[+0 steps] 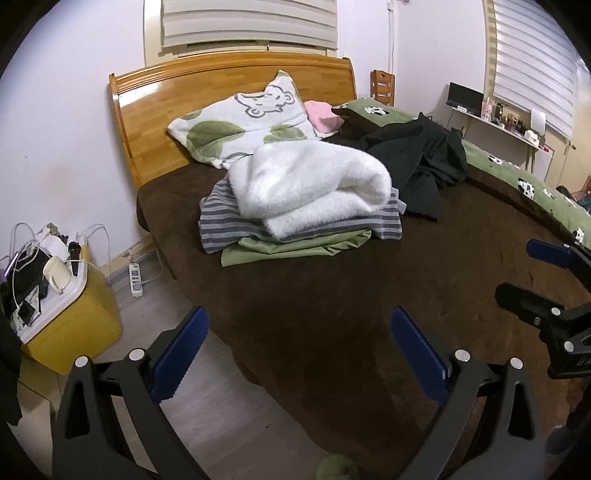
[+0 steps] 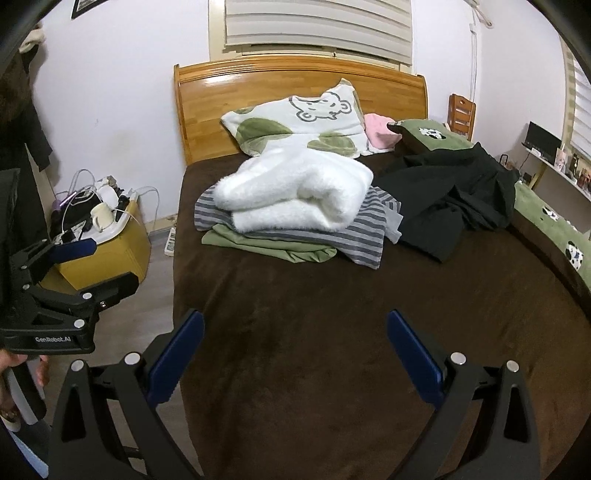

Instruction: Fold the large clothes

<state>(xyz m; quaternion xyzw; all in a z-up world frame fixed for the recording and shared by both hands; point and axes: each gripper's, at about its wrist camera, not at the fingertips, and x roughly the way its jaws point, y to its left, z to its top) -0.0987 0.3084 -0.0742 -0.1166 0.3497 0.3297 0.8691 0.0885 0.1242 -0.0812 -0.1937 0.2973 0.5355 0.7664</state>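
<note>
Folded stack [image 2: 295, 221] (white fleece, striped, green) sits mid-bed [image 2: 332, 350]; black garment [image 2: 454, 199] lies crumpled beside it, still unfolded. Left gripper [image 1: 299, 354] and right gripper [image 2: 295, 354] hover, jaws spread wide, holding nothing.

1. Both views are lit by even, fairly dim indoor light; the window blinds [image 1: 251, 22] are shut.
2. Glare streaks the glossy wooden headboard [image 2: 295, 86].
3. The brown bed cover [image 1: 332, 295] reads dark and swallows detail; shadows are soft.
4. Fisheye distortion bends walls and the bed's edges, with black vignetting in the corners.
5. Focus is sharp at the centre, slightly soft towards the rim.
</note>
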